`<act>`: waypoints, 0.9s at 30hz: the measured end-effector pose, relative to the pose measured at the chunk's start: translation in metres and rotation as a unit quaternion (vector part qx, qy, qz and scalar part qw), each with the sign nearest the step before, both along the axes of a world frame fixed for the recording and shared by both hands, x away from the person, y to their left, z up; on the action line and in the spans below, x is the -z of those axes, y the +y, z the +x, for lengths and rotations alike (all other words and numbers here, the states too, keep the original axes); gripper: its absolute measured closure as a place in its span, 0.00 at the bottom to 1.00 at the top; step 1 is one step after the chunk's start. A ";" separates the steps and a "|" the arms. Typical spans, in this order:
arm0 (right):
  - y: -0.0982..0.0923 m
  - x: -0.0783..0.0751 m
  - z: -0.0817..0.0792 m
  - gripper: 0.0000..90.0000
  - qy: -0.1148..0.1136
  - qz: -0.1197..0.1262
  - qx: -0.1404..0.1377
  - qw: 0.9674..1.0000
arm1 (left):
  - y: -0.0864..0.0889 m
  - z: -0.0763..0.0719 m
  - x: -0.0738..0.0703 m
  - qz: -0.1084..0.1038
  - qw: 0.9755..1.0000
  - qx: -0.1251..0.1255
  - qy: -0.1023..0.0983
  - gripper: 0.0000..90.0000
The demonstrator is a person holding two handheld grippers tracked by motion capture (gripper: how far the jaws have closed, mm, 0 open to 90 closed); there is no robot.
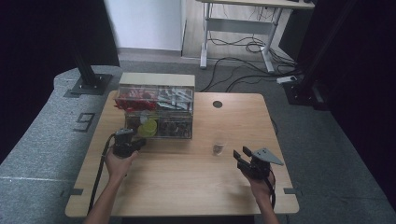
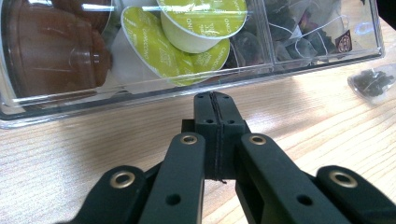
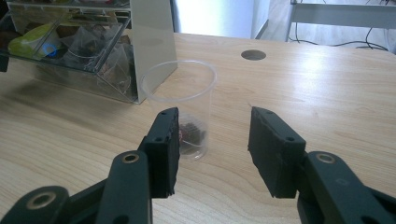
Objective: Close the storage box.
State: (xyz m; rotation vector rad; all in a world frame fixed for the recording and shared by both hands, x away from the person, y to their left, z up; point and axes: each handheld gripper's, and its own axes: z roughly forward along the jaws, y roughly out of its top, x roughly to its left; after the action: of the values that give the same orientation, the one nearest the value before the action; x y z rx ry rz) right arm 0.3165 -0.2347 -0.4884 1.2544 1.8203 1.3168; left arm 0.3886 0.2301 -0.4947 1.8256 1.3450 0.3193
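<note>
Cup [image 3: 180, 105] rim clear in right gripper view; high view blurs it.

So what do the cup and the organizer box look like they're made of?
Cup: thin clear plastic, probably; the table and its dark contents show through the wall. Box: thicker clear glossy plastic, likely acrylic; it catches glare, and the pods inside show through.

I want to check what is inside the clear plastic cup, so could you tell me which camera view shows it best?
The right gripper view: the clear plastic cup stands upright just beyond the open right gripper, dark contents at its bottom. The high view shows it small; the left gripper view catches its edge.
</note>
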 end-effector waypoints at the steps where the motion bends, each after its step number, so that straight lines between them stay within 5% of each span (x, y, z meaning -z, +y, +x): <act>1: 0.000 0.000 0.000 0.59 0.000 0.001 0.000 1.000 | 0.000 0.000 0.000 0.000 1.000 0.000 0.000 1.00; 12: -0.002 0.001 -0.002 0.59 0.006 0.008 -0.003 1.000 | -0.006 -0.009 -0.004 -0.004 1.000 0.014 -0.011 0.99; 18: -0.003 0.004 -0.001 0.59 0.016 0.023 -0.007 1.000 | -0.016 -0.017 -0.004 0.019 0.999 0.028 -0.020 0.99; 26: -0.008 0.009 -0.005 0.58 0.023 0.031 -0.009 0.999 | -0.024 -0.030 -0.002 0.006 0.999 0.042 -0.030 0.95; 27: -0.012 0.012 -0.009 0.57 0.028 0.035 -0.009 0.999 | -0.025 -0.033 -0.001 0.004 0.998 0.045 -0.034 0.89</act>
State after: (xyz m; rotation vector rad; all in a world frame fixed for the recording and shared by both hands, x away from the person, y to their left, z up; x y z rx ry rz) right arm 0.3076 -0.2464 -0.5002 1.3274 1.8429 1.3784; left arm 0.3552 0.2052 -0.4934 1.8591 1.2141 0.3367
